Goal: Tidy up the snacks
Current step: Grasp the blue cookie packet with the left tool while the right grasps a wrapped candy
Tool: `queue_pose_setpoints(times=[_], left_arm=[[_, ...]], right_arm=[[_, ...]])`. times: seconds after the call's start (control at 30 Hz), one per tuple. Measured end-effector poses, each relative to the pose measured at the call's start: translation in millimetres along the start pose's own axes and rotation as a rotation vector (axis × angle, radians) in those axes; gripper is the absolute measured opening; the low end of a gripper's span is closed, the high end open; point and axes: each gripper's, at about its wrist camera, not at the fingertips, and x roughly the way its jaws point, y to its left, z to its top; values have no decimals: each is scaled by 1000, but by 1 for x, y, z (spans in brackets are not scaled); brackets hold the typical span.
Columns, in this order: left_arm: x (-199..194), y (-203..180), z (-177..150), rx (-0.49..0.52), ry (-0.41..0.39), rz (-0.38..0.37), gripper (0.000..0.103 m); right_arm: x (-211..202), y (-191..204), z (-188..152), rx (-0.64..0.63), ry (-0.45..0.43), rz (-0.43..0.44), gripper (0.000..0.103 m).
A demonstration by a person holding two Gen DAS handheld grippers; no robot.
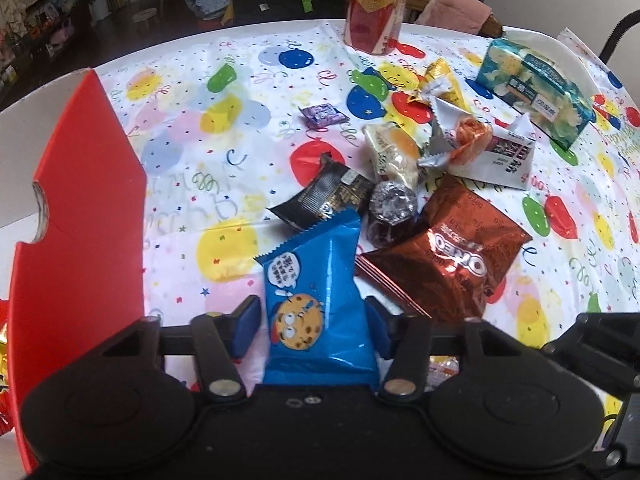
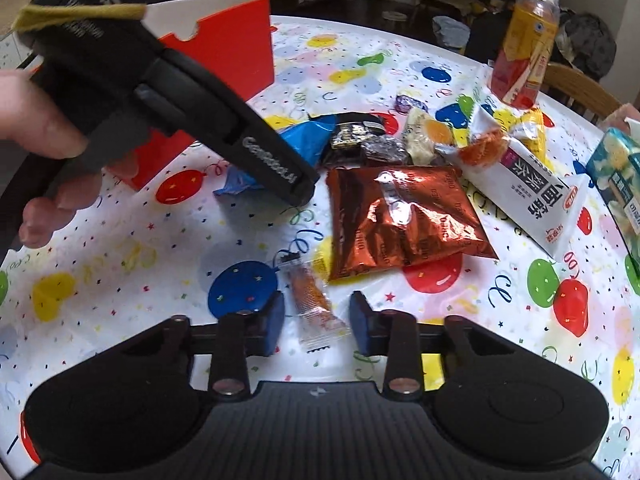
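Blue cookie packet (image 1: 320,300) lies lengthwise between the left gripper (image 1: 316,326) jaws, which are spread wide, pads seemingly clear of it. Beside the packet to its left stands the red box (image 1: 80,208). Right gripper (image 2: 316,326), also parted, straddles a small orange sachet (image 2: 314,304). Box contents are cut off.

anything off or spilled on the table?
No spill or damage that I can see. The snacks lie in a loose heap, some overlapping: the copper Oreo bag is upside down in the left view, and a small clear sachet lies apart from the pile. The blue cookie pack sits between the left tongs.
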Motion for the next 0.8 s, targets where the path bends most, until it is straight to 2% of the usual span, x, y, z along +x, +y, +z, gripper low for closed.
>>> queue_pose_setpoints(times=[0.1,0.33,0.8], left_arm=[[-2,0,-1,7,-6,-3,45],[-11,2,-5,15,-20,-7,38],[-71,12,-14,-2,-86,-92,37]], right_arm=[[-1,5,-1,-8,-2,2,22],[-10,6,-2,44,-10,0,20],[-72,12,14,172,-109,23,20]])
